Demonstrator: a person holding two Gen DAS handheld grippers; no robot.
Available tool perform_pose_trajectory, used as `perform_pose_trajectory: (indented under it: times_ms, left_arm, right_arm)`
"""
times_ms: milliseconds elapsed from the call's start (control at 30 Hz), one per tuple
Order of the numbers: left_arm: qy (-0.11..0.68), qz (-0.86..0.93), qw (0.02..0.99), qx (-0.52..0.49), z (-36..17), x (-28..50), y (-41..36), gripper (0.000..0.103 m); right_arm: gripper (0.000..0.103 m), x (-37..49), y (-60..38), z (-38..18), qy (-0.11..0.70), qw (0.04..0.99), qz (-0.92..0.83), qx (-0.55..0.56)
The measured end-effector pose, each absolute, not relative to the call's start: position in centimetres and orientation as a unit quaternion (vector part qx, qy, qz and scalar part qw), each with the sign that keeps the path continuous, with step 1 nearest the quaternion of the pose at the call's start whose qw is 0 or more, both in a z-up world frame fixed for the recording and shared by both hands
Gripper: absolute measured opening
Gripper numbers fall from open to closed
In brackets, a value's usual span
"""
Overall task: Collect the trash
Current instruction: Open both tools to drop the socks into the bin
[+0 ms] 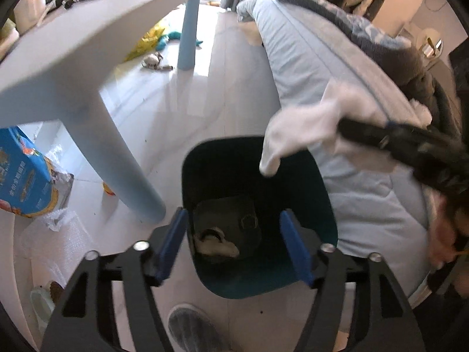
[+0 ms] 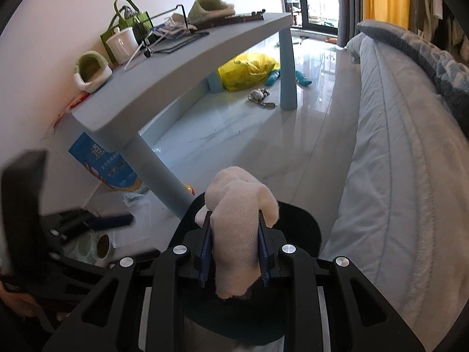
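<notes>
A dark teal trash bin (image 1: 322,205) stands on the floor between the table and the bed, with a crumpled piece of trash (image 1: 217,246) at its bottom. My left gripper (image 1: 234,231) is open and empty just above the bin's near rim. My right gripper (image 2: 234,231) is shut on a white sock (image 2: 237,220) and holds it over the bin (image 2: 304,226). In the left wrist view the sock (image 1: 296,129) hangs above the bin's far right rim from the right gripper's black fingers (image 1: 366,132).
A light blue table (image 2: 187,58) with slippers, a mug and a bag stands to the left. A bed (image 2: 395,161) runs along the right. A blue box (image 1: 23,176), bubble wrap (image 1: 52,234), pet bowls (image 2: 96,246) and toys (image 2: 258,94) lie on the floor.
</notes>
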State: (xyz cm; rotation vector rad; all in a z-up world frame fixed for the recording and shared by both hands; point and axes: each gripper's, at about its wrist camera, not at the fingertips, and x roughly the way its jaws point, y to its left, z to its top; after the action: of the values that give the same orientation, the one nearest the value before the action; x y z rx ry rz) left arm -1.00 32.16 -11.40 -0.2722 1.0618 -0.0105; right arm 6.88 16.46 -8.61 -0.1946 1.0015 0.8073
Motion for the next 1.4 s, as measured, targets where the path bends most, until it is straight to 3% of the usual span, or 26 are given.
perform_pose_trajectory:
  times_ms: [133,533,867,900,1000,1133,1400]
  left_arm:
    - [0.473,0.007,0.871,-0.136,-9.6,-1.4,33.3,0.084]
    - [0.397,0.035,0.908,-0.130,-4.7,-2.5,35.1,0.091]
    - [0.362,0.073,0.923,-0.114,-0.9,-3.8,35.2,0.091]
    - [0.354,0.079,0.925,-0.110,-0.4,-4.0,35.1,0.091]
    - [0.334,0.082,0.933,-0.103,0.6,-4.3,34.7,0.091]
    - [0.332,0.082,0.934,-0.101,1.3,-4.2,34.2,0.091]
    - [0.333,0.085,0.929,-0.140,2.1,-3.8,34.4,0.092]
  right_arm:
    - [0.027,6.9,17.1,-9.9,0.477,0.789,0.375,-0.095]
    - [0.029,6.6,19.2,-14.0,0.513,0.765,0.371,-0.116]
    - [0.029,5.9,20.0,-17.4,0.550,0.742,0.358,-0.136]
    - [0.031,5.7,20.0,-17.7,0.555,0.740,0.355,-0.136]
    - [0.050,5.5,19.9,-18.1,0.559,0.739,0.349,-0.141]
    - [0.060,5.3,19.6,-17.9,0.556,0.741,0.347,-0.145]
    - [0.071,5.0,18.6,-15.4,0.543,0.746,0.363,-0.127]
